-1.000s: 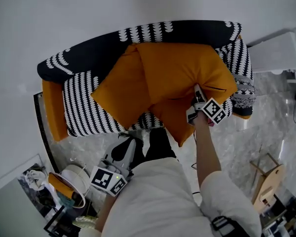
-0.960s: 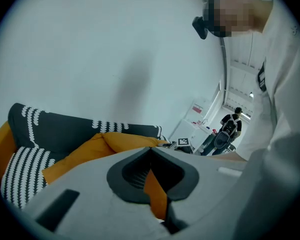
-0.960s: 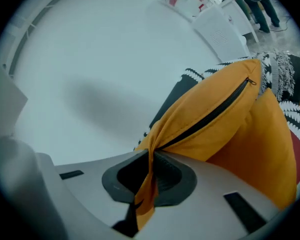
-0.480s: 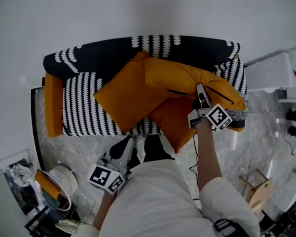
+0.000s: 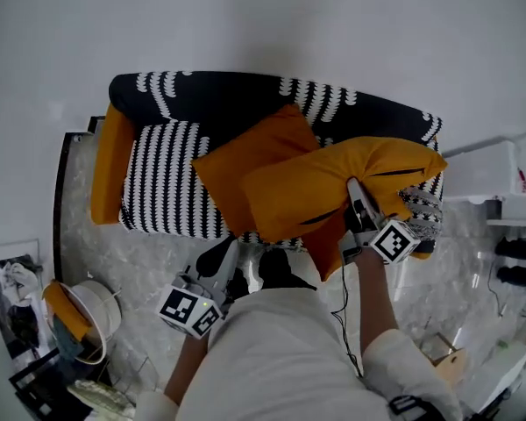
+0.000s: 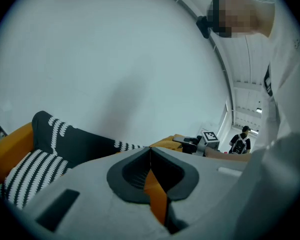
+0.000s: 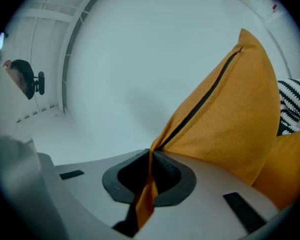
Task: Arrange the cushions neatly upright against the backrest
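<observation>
Against white wall (image 5: 245, 16), on marble floor (image 5: 114, 253): facing black-and-white sofa (image 5: 171, 182). Pinching puffy orange cushion (image 5: 333, 187) by its zippered edge in right gripper (image 5: 352, 188), holding it raised across second cushion (image 5: 245, 160) leaning on backrest (image 5: 245, 99). Carrying left gripper (image 5: 231, 249) closed, empty.

A cushion (image 5: 333, 187) is being held above the sofa (image 5: 162, 182) seat at one o'clock by the right gripper (image 5: 352, 187). A second cushion (image 5: 250, 156) is being overlapped behind it at eleven (nearer the backrest (image 5: 237, 99)), and a third cushion (image 5: 326, 246) is being covered beneath it. The left gripper (image 5: 231, 251) is being held at seven o'clock, off the sofa.
</observation>
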The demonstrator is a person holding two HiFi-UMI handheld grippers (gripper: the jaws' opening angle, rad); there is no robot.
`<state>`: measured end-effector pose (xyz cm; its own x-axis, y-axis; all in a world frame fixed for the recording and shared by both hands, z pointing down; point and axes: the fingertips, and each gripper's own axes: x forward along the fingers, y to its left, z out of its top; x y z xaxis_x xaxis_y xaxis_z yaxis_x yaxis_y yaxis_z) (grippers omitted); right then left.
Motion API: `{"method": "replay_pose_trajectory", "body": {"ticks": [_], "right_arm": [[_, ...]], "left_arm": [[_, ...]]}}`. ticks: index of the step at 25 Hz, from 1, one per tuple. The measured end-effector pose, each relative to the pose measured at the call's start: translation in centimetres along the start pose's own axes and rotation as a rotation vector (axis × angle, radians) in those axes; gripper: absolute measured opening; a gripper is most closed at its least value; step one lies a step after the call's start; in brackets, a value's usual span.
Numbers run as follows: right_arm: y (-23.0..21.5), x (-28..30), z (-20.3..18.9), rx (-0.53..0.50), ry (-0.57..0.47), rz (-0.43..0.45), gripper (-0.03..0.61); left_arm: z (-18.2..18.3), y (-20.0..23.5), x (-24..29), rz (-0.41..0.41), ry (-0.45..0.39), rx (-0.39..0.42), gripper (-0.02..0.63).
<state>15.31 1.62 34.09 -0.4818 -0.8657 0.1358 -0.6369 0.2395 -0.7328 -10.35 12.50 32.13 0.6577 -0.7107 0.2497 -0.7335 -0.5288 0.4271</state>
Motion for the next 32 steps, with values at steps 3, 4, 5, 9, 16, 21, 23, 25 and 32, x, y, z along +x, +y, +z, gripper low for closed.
{"method": "replay_pose_trajectory", "body": {"ticks": [3,4,5,9,16,21,23,25,32], "right_arm": [[4.5,1.9,-3.1,-0.029,0.055,0.048,0.023],[5.9,2.5,-4.2,-0.036,0.073,0.064,0.023],[7.3,3.2,-5.4,-0.042,0.091,0.081,0.023],[13.2,6.3,-10.3,-0.052,0.156,0.152,0.023],[23.3,12.8,-20.1,-0.086,0.296,0.292,0.023],[27.9,17.0,-26.9,-0.138,0.406,0.309,0.023],[29.4,18.3,-29.5,-0.168,0.449,0.316,0.023],[30.5,19.5,-32.0,-0.196,0.492,0.324,0.023],[31.9,26.6,-38.0,-0.28,0.618,0.328,0.023]], "left_arm": [[1.0,1.9,-3.3,0.028,-0.048,-0.021,0.012],[1.3,2.6,-4.5,0.042,-0.062,-0.027,0.012],[1.5,3.2,-5.8,0.054,-0.076,-0.027,0.012],[2.1,6.2,-11.6,0.115,-0.125,-0.032,0.014],[1.7,12.7,-23.4,0.284,-0.214,-0.063,0.012],[1.2,16.8,-31.4,0.413,-0.277,-0.104,0.014],[1.0,17.9,-34.1,0.455,-0.307,-0.12,0.014],[0.9,18.7,-36.0,0.489,-0.331,-0.136,0.012],[1.7,22.5,-37.7,0.553,-0.347,-0.185,0.014]]}}
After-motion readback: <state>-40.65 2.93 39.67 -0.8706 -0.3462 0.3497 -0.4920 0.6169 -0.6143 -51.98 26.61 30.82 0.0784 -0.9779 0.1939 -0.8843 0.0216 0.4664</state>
